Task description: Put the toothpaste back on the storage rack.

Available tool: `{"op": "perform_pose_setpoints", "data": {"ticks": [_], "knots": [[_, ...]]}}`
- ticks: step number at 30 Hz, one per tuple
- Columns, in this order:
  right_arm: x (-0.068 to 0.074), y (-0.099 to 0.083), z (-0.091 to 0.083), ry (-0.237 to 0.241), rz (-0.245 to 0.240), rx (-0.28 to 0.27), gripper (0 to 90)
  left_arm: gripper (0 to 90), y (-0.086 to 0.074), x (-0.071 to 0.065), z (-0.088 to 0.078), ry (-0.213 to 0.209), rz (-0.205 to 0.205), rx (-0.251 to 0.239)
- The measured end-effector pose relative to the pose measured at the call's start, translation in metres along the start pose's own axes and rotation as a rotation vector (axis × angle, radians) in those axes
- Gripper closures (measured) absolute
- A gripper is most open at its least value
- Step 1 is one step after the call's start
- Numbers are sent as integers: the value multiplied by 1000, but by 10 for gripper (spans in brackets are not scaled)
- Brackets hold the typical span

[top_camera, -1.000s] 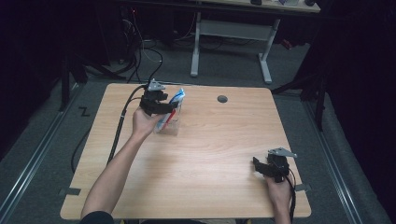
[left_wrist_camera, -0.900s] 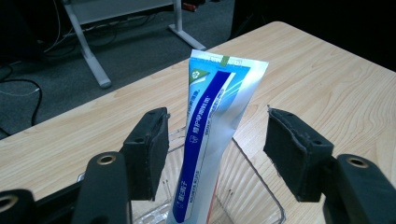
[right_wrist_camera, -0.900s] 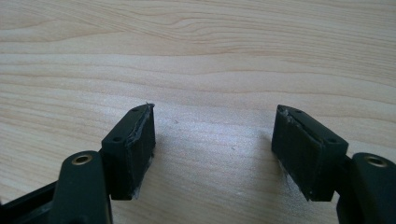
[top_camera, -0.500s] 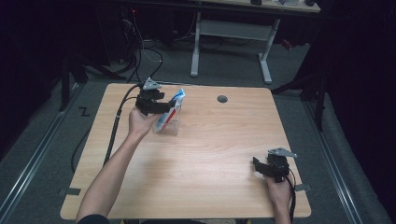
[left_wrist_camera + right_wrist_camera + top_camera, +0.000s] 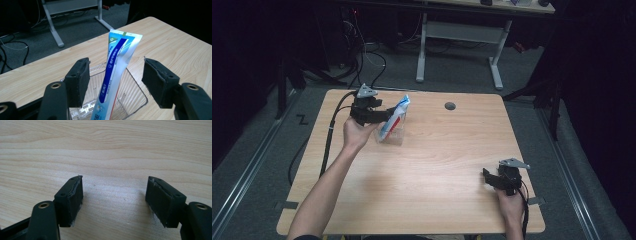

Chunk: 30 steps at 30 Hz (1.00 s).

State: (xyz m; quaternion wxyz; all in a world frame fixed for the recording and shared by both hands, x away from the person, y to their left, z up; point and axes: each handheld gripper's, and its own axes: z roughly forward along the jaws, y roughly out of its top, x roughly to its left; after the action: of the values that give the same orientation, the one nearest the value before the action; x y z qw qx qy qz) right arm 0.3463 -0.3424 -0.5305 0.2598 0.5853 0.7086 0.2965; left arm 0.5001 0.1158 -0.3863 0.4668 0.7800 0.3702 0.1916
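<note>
at about 11 o'clock on the wooden table (image 5: pixel 422 165), seen from the high view, the left gripper (image 5: pixel 384 116) hangs beside a clear plastic container (image 5: pixel 393 135). a toothpaste tube (image 5: pixel 395 119) (blue, white and red print) stands tilted inside the container, crimped end up, leaning toward 1 o'clock. the left gripper view shows the tube (image 5: pixel 112 75) rising between the two pads (image 5: pixel 78 81), with a clear gap on either side; jaws stand wide apart, gripping nothing, pads not touching tube or container (image 5: pixel 130 97). the container rests on the table (image 5: pixel 172 47) just below the jaws.

right gripper (image 5: pixel 497 180) sits near 5 o'clock, well apart from the container, held low over the wood. right gripper view: its jaws spread wide, bare wood grain (image 5: pixel 112 152) between the pads (image 5: pixel 75 197), nothing held.

a round grommet hole (image 5: pixel 450 106) lies at 12 o'clock near the far edge.
</note>
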Motion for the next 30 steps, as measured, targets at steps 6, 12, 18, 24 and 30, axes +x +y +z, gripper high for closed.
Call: {"op": "perform_pose_setpoints", "data": {"ticks": [6, 12, 18, 24, 30], "knots": [[0, 0, 0, 0, 0, 0, 305, 389, 2, -3, -10, 15, 8, 8], [0, 0, 0, 0, 0, 0, 305, 389, 3, -5, -20, 21, 13, -1], [0, 0, 0, 0, 0, 0, 305, 389, 0, -4, -27, 25, -2, -5], [0, 0, 0, 0, 0, 0, 305, 392, -5, -6, -30, 22, -24, -7], [0, 0, 0, 0, 0, 0, 305, 392, -11, -7, -35, 22, -36, -6]]}}
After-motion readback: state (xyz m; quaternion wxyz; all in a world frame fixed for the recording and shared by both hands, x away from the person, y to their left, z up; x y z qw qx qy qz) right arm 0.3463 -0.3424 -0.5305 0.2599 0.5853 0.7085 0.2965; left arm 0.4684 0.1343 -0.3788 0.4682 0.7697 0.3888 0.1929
